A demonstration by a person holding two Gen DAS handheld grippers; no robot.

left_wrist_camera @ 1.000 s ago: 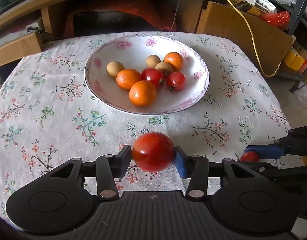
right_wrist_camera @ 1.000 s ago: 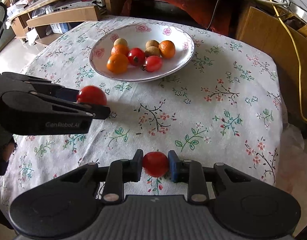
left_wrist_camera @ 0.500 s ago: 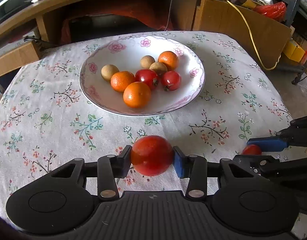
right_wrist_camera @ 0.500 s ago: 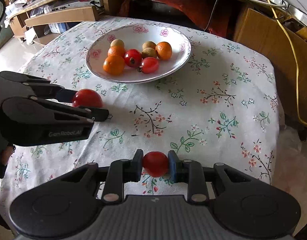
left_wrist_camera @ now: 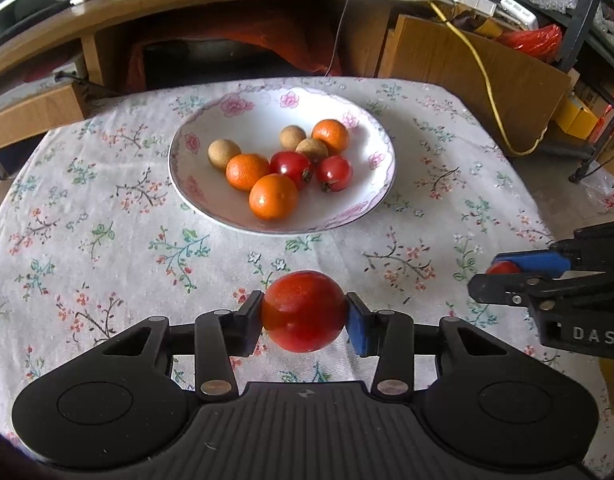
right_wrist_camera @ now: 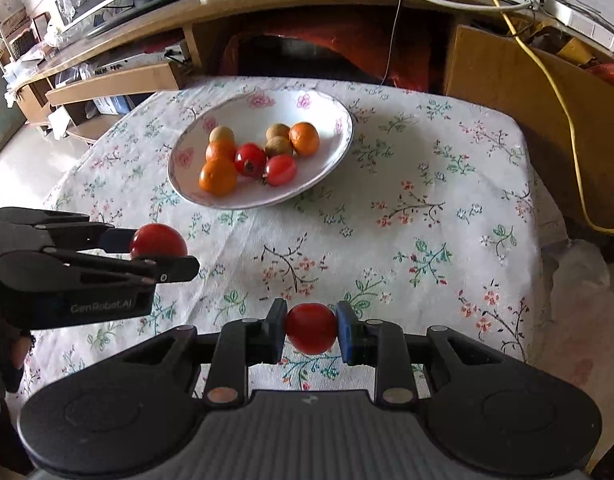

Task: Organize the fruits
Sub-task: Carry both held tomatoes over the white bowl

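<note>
Since the earlier pictures, both grippers have been lifted and pulled back a little, so the bowl (left_wrist_camera: 381,184) is seen farther off and more of the flowered tablecloth (left_wrist_camera: 107,216) shows in front of it. The white bowl with pink flowers on its rim is set on the far half of the table. Eight fruits are held in it: three oranges (left_wrist_camera: 273,196), two red tomatoes (left_wrist_camera: 334,173) and three small round tan fruits (left_wrist_camera: 223,153), all bunched together near the middle.

A big red tomato (left_wrist_camera: 303,311) is clamped between the fingers of the left gripper (left_wrist_camera: 303,314). It is round and shiny, and it is held up over the cloth, in front of the bowl. A smaller red tomato (right_wrist_camera: 311,328) is clamped between the fingers of the right gripper (right_wrist_camera: 311,330). It is smooth and round too, and it is held over the near part of the cloth, well apart from the bowl.
</note>
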